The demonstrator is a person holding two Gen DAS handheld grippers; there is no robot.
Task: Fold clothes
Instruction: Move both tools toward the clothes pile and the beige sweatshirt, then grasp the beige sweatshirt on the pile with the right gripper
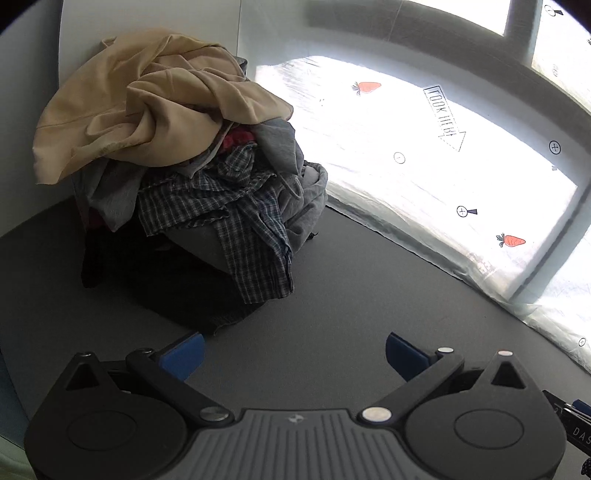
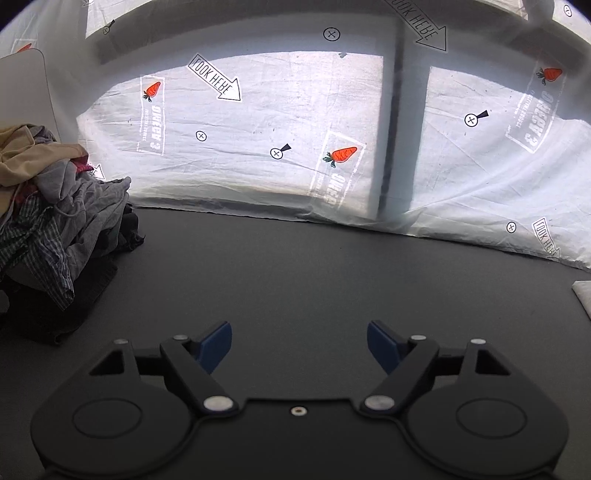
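A rumpled pile of clothes (image 1: 177, 177) sits on the matte dark grey desk (image 1: 351, 280), at about ten o'clock in the left wrist view and at nine o'clock in the right wrist view, against a smooth white panel (image 1: 147, 26). On top lies a soft tan garment (image 1: 147, 107) in loose, heavy folds. Below it a thin blue-and-white checked shirt (image 1: 240, 229) spills down the front, with a grey jersey garment (image 1: 303, 199) and its drawstring at the right side, a scrap of red fabric (image 1: 236, 140) in the middle, and a dark ribbed piece (image 1: 207, 310) flat on the desk beneath.

The left gripper (image 1: 293, 354) hovers over bare desk at six o'clock, its blue-padded fingers (image 1: 188, 354) spread wide with nothing between them. The right gripper (image 2: 299, 345) likewise has its blue fingers (image 2: 216, 345) parted and empty, well apart from the pile.

Behind the desk hangs a creased translucent plastic sheet (image 2: 258, 147), printed with carrots (image 2: 341, 155), arrows and crosshair marks. A white textured corner (image 2: 583, 291) lies at three o'clock.
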